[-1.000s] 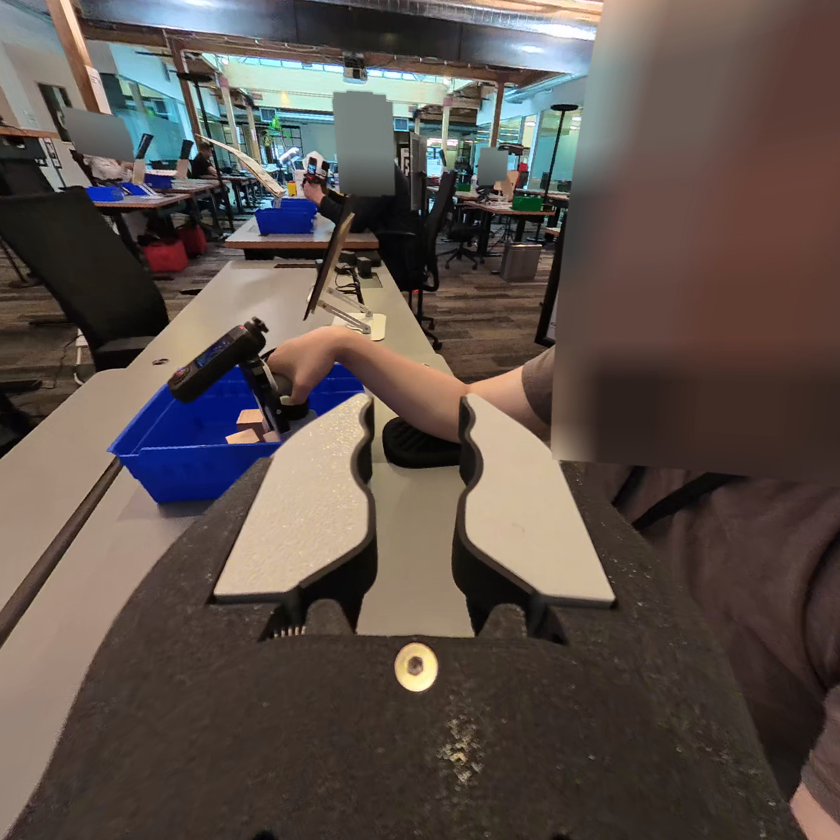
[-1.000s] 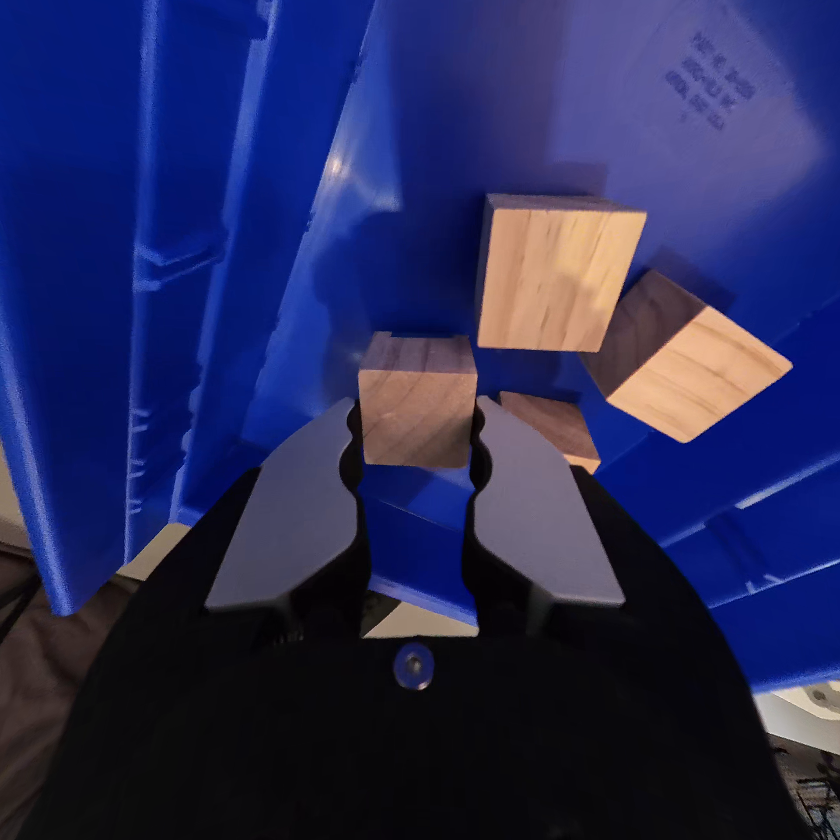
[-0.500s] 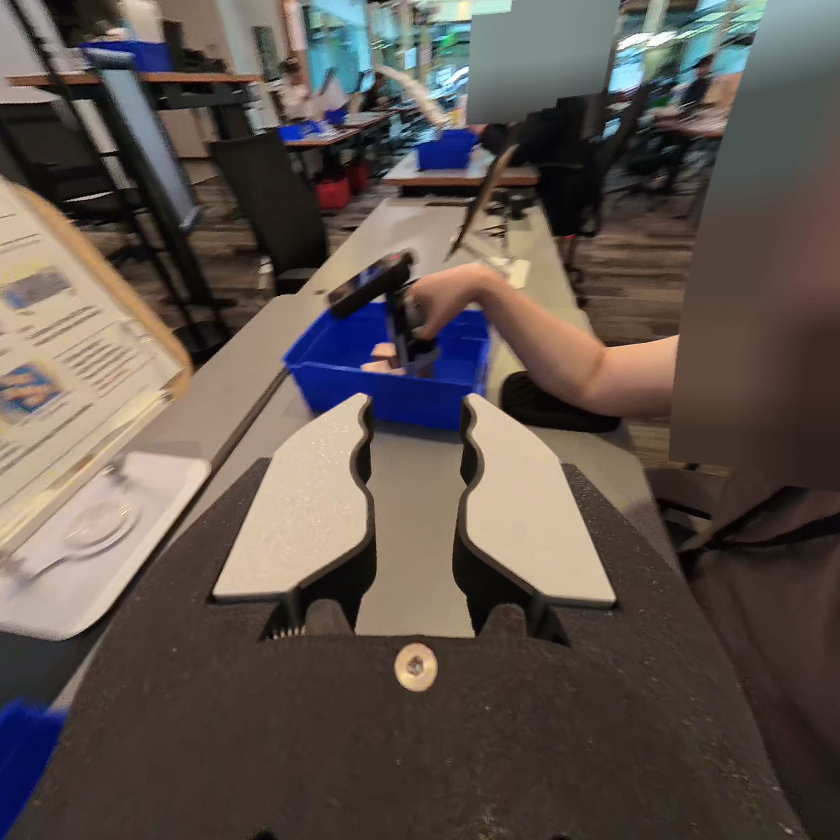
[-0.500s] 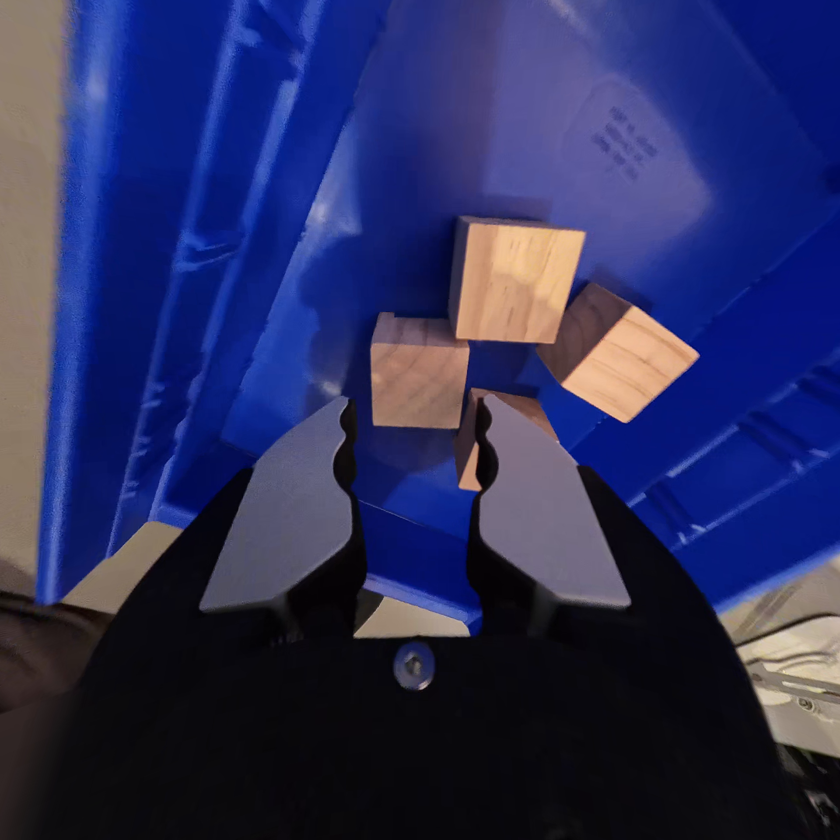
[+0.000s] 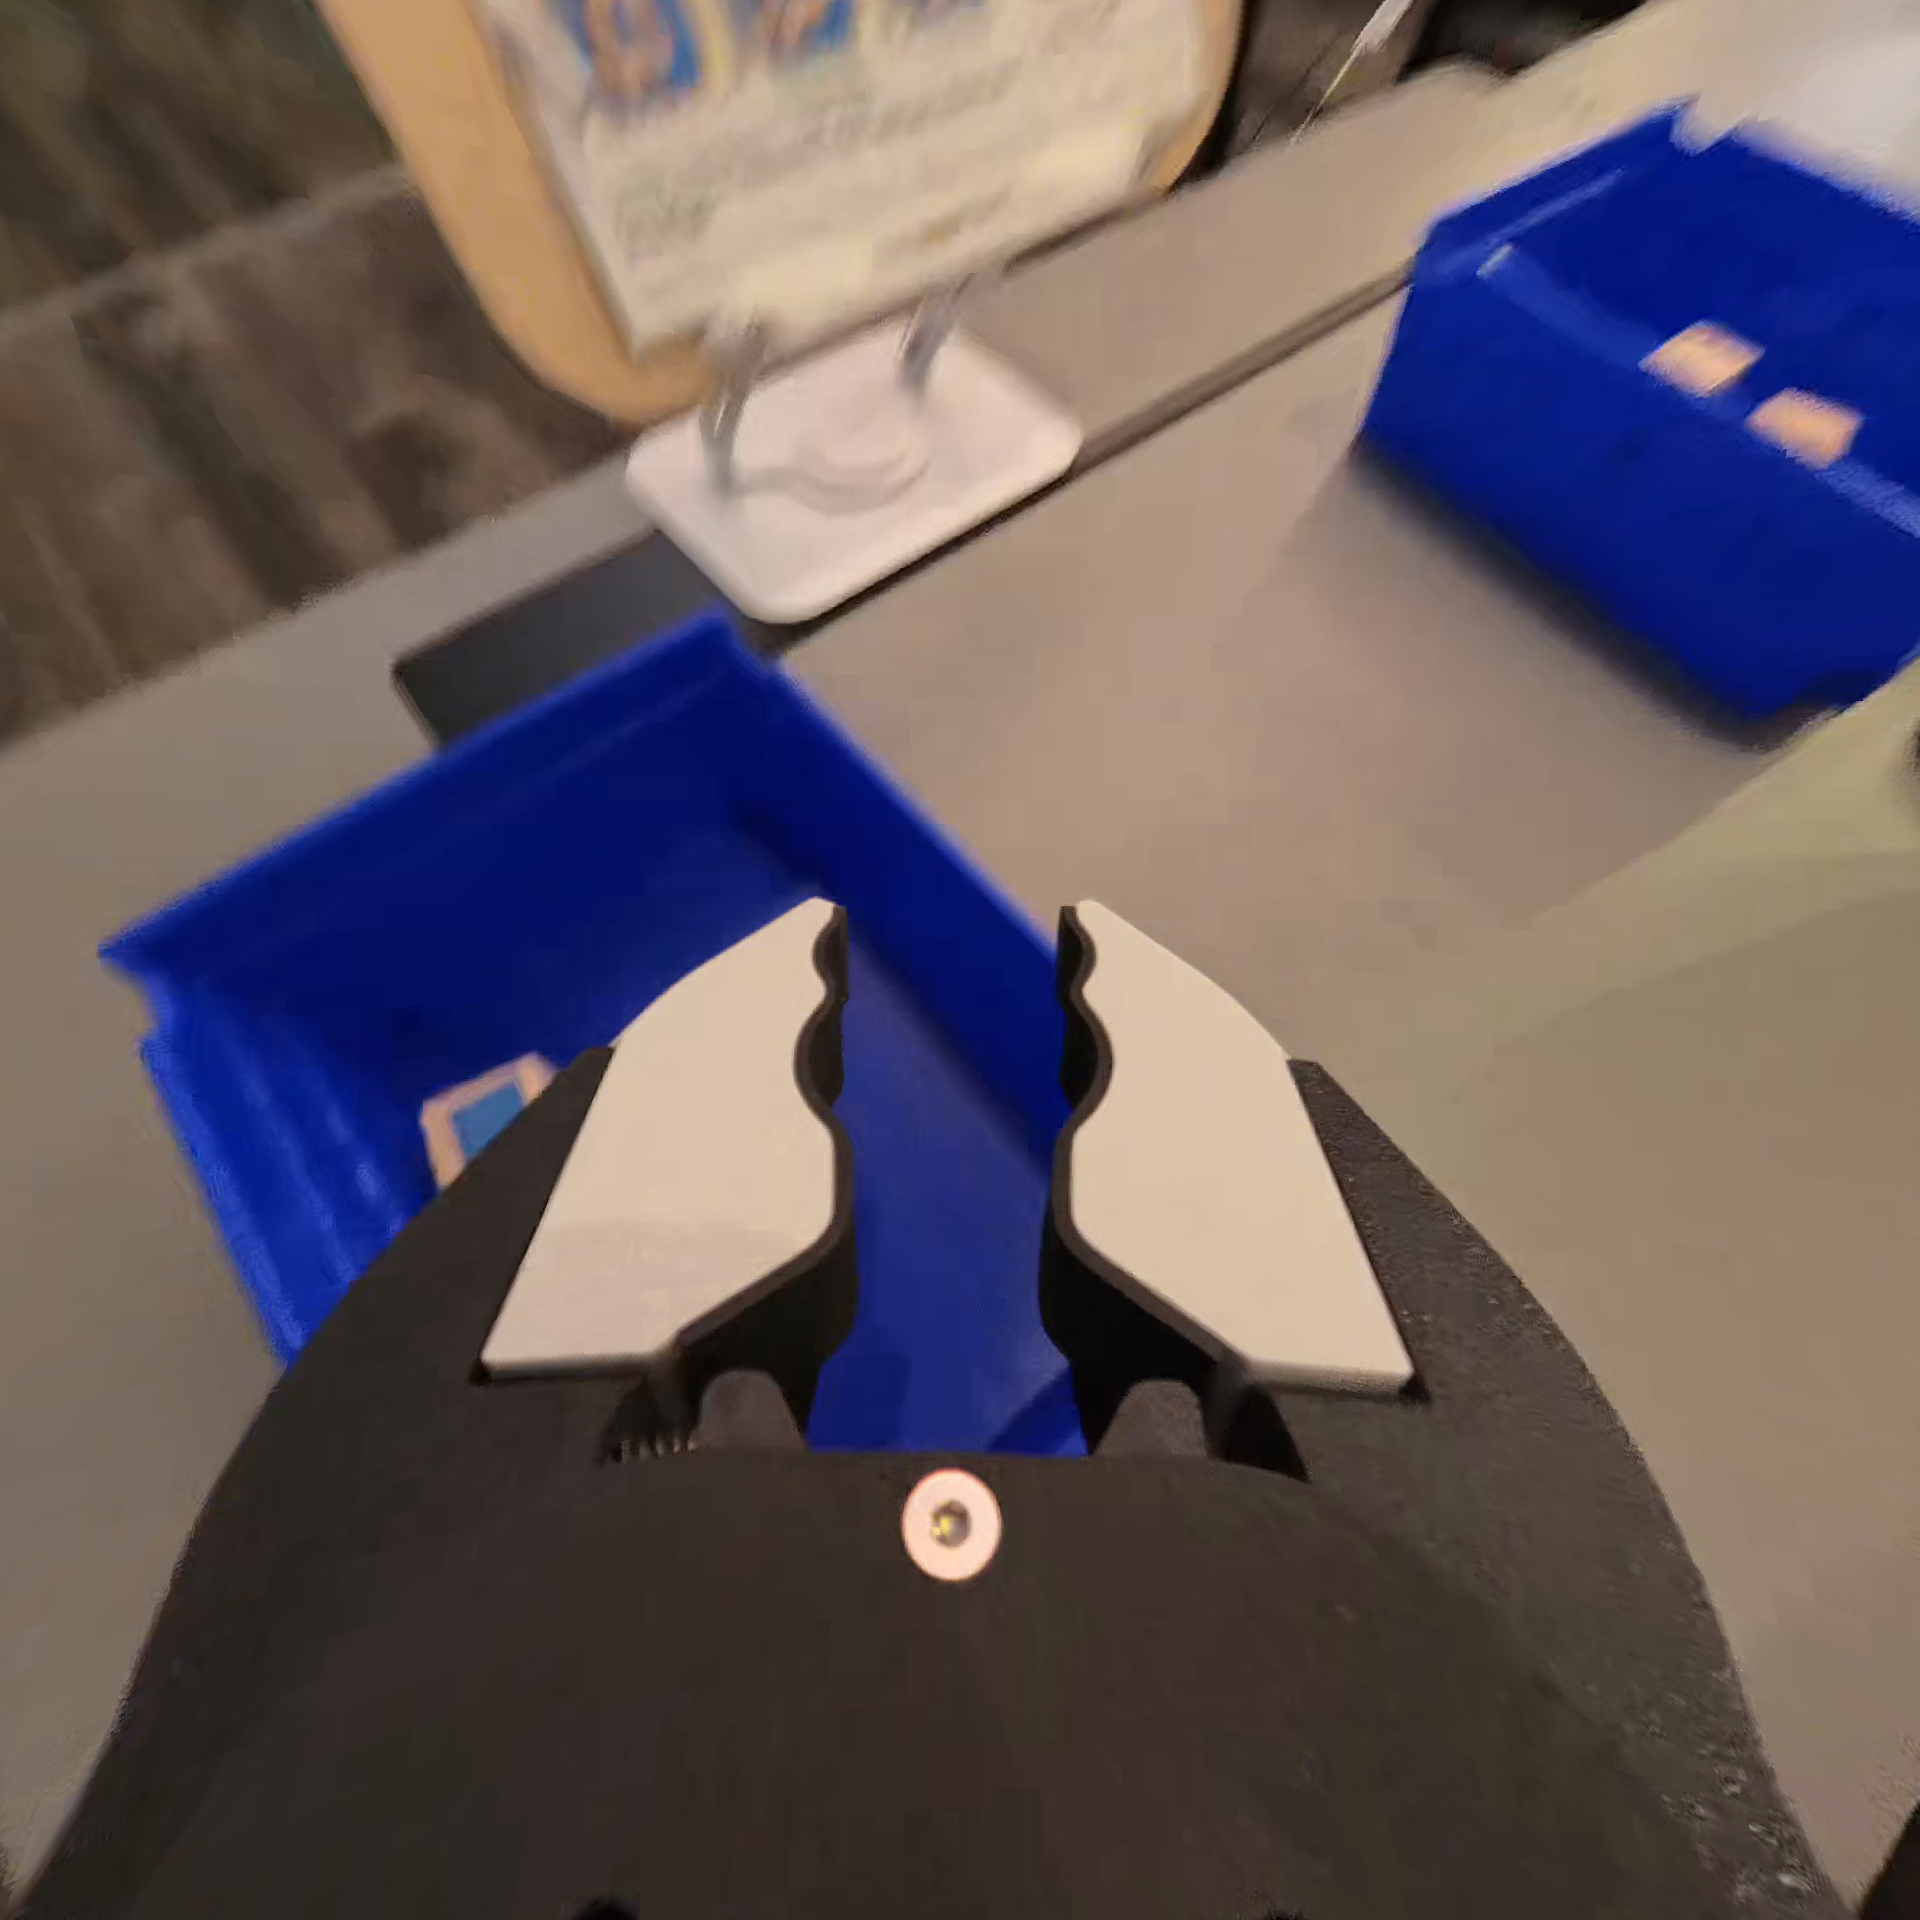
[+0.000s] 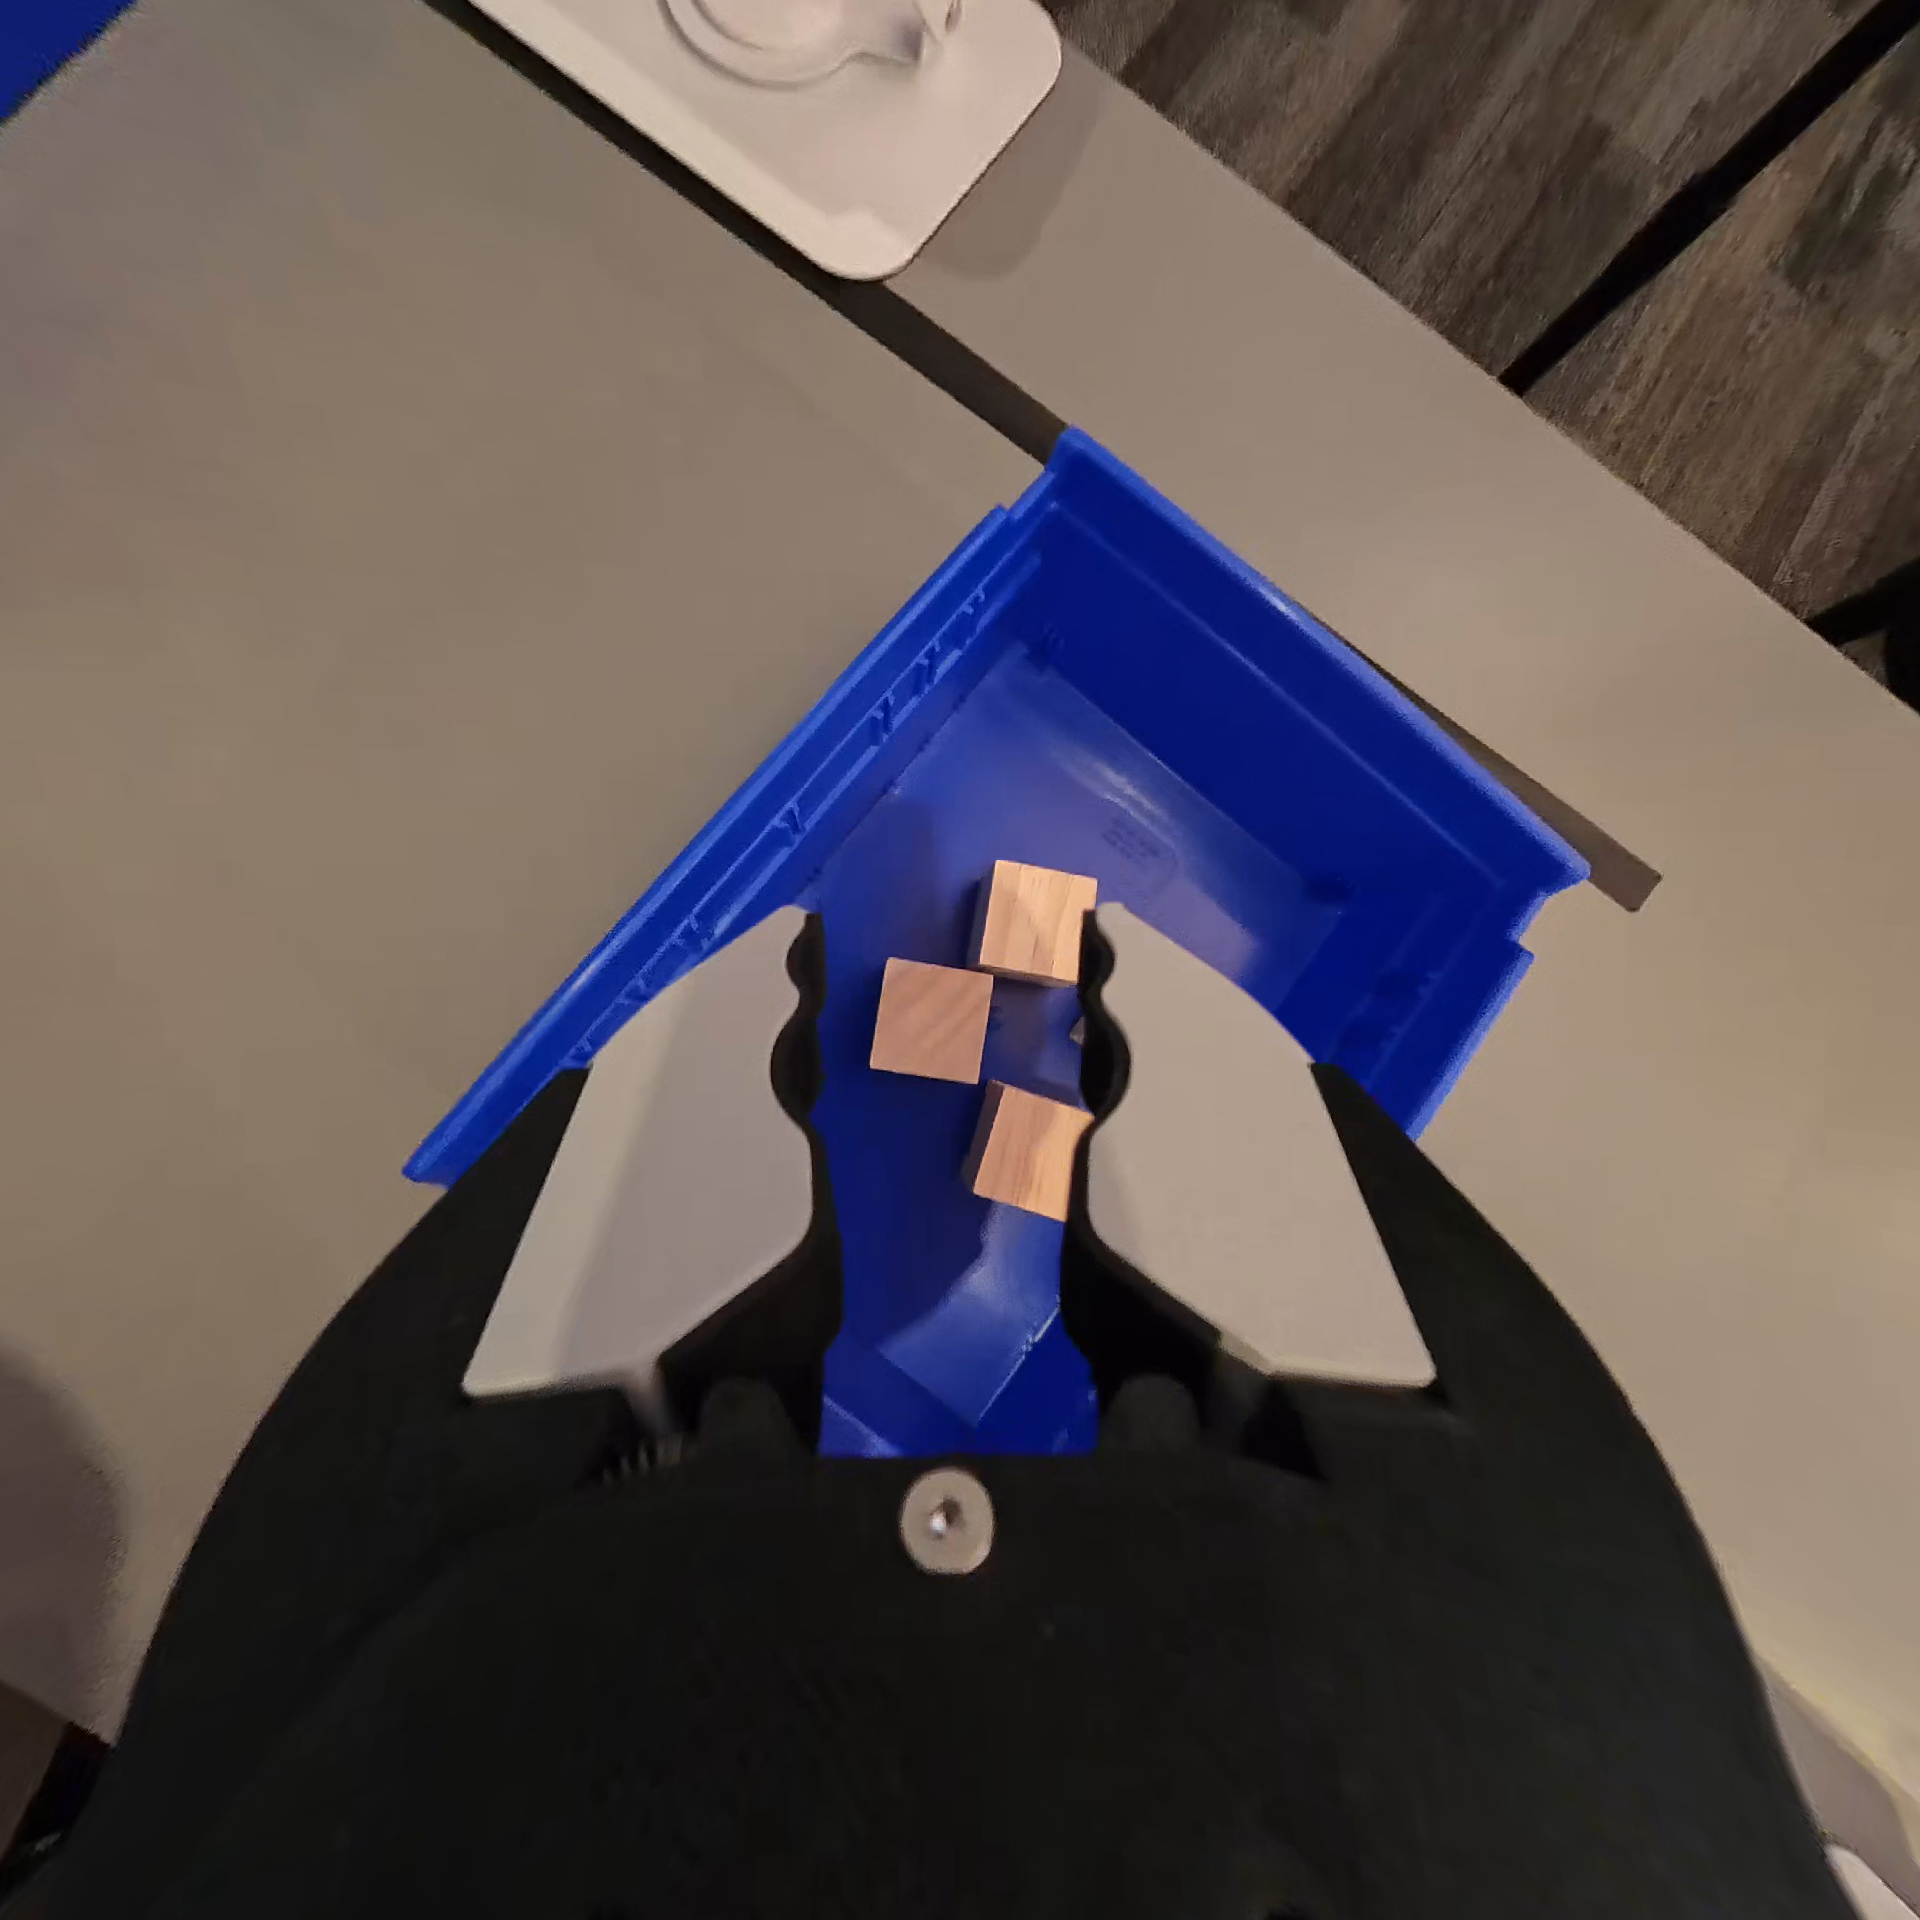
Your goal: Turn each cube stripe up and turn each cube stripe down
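Note:
In the right wrist view my right gripper [image 6: 948, 914] is open and empty, held high above a blue bin [image 6: 1195, 665]. Three plain wooden cubes show in that bin: one at the far side [image 6: 1034, 920], one to the left [image 6: 930, 1021], one nearer [image 6: 1027, 1148]; a fourth is mostly hidden behind my right finger. In the left wrist view my left gripper [image 5: 948, 920] is open and empty over a second blue bin [image 5: 582, 842]. A cube with a blue face up [image 5: 480, 1124] lies in it, partly hidden by my left finger. The first bin [image 5: 1621, 468] sits at the right with two cubes visible.
A white stand base [image 5: 862, 488] holding a tan-framed sheet [image 5: 831, 135] stands at the table's far edge between the bins; it also shows in the right wrist view [image 6: 831, 114]. The grey table [image 6: 416, 582] ends in a dark edge strip, with carpet floor [image 6: 1558, 187] beyond.
My right gripper let go of the cube it held and rose well above the bin. My left gripper swung from facing the room down over the second blue bin.

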`<state>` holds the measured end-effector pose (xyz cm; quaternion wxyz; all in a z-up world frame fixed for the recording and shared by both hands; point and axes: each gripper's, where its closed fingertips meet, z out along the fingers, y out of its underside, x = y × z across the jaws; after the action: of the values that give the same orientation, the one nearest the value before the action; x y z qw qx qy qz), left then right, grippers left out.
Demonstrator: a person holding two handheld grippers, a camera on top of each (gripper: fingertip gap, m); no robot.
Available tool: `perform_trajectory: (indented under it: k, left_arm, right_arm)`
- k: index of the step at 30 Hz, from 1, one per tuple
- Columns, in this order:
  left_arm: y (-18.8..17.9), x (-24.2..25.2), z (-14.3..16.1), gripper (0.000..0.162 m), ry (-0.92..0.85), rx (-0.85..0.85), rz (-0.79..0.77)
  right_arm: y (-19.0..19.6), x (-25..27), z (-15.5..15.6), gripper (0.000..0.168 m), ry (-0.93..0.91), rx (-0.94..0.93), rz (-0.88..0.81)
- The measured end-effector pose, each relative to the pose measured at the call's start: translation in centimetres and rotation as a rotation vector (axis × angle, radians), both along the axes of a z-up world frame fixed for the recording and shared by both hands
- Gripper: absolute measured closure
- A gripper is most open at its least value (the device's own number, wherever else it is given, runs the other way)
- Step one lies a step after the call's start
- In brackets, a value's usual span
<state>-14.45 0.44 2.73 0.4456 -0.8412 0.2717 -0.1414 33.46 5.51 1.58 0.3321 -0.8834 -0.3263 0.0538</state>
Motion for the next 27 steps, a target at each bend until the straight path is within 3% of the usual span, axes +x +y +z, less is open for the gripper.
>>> perform_trajectory:
  k: [4, 13, 27]
  left_arm:
    - [0.0, -3.9, -5.0, 0.111, 0.145, -0.203, 0.121]
    - [1.1, -8.6, -13.2, 0.086, 0.386, -0.492, 0.322]
    - [1.7, -12.1, -15.1, 0.093, 0.481, -0.634, 0.539]
  right_arm:
    - [0.2, 1.0, -0.8, 0.119, -0.046, -0.023, -0.014]
    - [-0.3, 0.6, -1.3, 0.119, -0.026, -0.052, 0.038]
    - [-0.8, 0.1, -2.8, 0.120, -0.086, -0.113, 0.084]
